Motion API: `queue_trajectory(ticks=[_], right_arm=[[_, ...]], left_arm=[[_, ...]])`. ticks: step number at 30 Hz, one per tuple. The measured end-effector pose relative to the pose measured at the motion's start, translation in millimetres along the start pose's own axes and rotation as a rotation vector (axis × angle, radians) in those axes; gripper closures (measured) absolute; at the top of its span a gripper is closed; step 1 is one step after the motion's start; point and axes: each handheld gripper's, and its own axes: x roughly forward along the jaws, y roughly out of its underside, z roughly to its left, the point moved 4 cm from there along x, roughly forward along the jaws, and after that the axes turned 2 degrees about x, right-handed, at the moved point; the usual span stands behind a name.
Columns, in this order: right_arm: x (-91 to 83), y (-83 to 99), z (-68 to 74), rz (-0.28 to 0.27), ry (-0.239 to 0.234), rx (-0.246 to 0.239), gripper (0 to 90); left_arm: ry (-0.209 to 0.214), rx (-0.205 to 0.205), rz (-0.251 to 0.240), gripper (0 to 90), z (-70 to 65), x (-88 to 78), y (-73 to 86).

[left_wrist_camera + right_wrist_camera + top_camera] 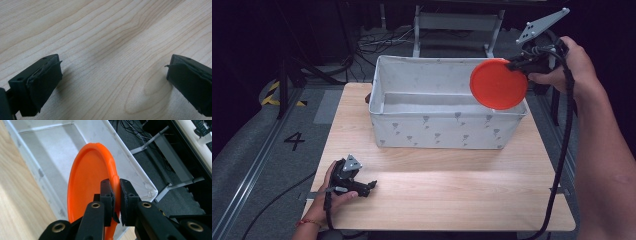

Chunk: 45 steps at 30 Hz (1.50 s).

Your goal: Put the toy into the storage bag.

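Observation:
An orange plate (497,83) hangs on edge above the right end of a white fabric bin (442,132). My right gripper (518,64) is shut on the plate's rim; in the right gripper view the two black jaws pinch that rim of the orange plate (87,185) over the white fabric bin (50,150), whose inside looks empty. My left gripper (372,186) rests low on the wooden table (437,195) near its front left corner. Its jaws stand wide apart in the left gripper view, with my left gripper (113,72) holding nothing over bare wood.
The bin takes up the back half of the table. Dark floor with yellow-black tape (274,95) and a painted number lies to the left. A metal frame (457,25) and cables stand behind the bin. A black cable (562,160) trails from my right gripper past the table's right edge.

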Motion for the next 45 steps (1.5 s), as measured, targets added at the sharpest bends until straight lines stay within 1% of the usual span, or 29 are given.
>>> queue_trajectory(ticks=[6, 9, 10, 11, 12, 14, 15, 16, 17, 18, 19, 20, 23, 28, 32, 34, 35, 37, 40, 45], right_arm=[[30.5, -2.8, -6.0, 0.017, -0.023, 0.011, 82.5], [42.8, -3.5, -6.8, 0.029, -0.026, 0.0, 82.5], [46.0, -3.7, -7.1, 0.027, -0.018, -0.011, 82.5], [48.5, -3.7, -7.0, 0.014, -0.022, -0.008, 82.5], [52.3, -2.9, -5.9, 0.003, -0.034, 0.0, 82.5], [59.5, 0.4, -3.4, 0.001, -0.048, -0.005, 82.5], [65.0, 4.0, -1.2, 0.008, -0.06, -0.008, 82.5], [65.0, 4.0, -1.2, 0.008, -0.06, -0.008, 82.5], [71.6, 9.3, 1.1, 0.024, -0.062, -0.026, 82.5], [71.6, 9.3, 1.1, 0.024, -0.062, -0.026, 82.5], [76.5, 14.7, 3.2, 0.04, -0.071, -0.03, 82.5], [76.5, 14.7, 3.2, 0.04, -0.071, -0.03, 82.5], [82.0, 23.5, 6.4, 0.06, -0.091, -0.035, 82.5], [90.2, 39.2, 10.2, 0.093, -0.112, -0.044, 82.5], [91.8, 45.1, 11.1, 0.097, -0.123, -0.045, 82.5], [93.2, 49.3, 13.6, 0.113, -0.13, -0.059, 82.5], [94.3, 52.3, 15.3, 0.132, -0.135, -0.074, 82.5], [95.4, 56.1, 17.4, 0.153, -0.141, -0.088, 82.4], [95.7, 59.7, 18.5, 0.167, -0.138, -0.096, 82.5], [95.4, 64.1, 22.4, 0.18, -0.152, -0.114, 82.4]], left_arm=[[0.001, 0.001, 0.002, 0.2, 0.1, -0.1, 0.0], [0.001, 0.001, 0.002, 0.2, 0.0, -0.2, 0.0], [0.001, 0.001, 0.002, 0.2, 0.0, -0.2, 0.0], [0.001, 0.001, 0.002, 0.2, 0.0, -0.2, 0.0], [0.001, 0.001, 0.002, 0.2, 0.0, -0.2, 0.0], [0.001, 0.001, 0.002, 0.2, 0.0, -0.2, 0.0], [0.002, 0.001, 0.002, 0.2, 0.0, -0.2, 0.0], [0.002, 0.001, 0.002, 0.2, 0.0, -0.2, 0.0], [0.0, 0.0, 0.001, 0.2, 0.0, -0.1, 0.0], [0.0, 0.0, 0.001, 0.2, 0.0, -0.1, 0.0], [0.0, 0.001, 0.0, 0.2, 0.0, 0.0, 0.0], [0.0, 0.001, 0.0, 0.2, 0.0, 0.0, 0.0], [0.0, 0.0, 0.0, 0.2, 0.0, 0.0, 0.0], [0.0, 0.0, 0.0, 0.2, 0.0, 0.0, 0.0], [0.0, 0.0, 0.0, 0.2, 0.0, 0.0, 0.0], [0.0, 0.0, 0.0, 0.2, 0.0, 0.0, 0.0], [0.0, 0.0, 0.0, 0.2, 0.0, 0.0, 0.0], [0.0, 0.0, 0.0, 0.2, 0.0, 0.0, 0.0], [0.0, 0.0, 0.0, 0.2, 0.0, 0.0, 0.0], [0.0, 0.0, 0.0, 0.2, 0.0, 0.0, 0.0]])
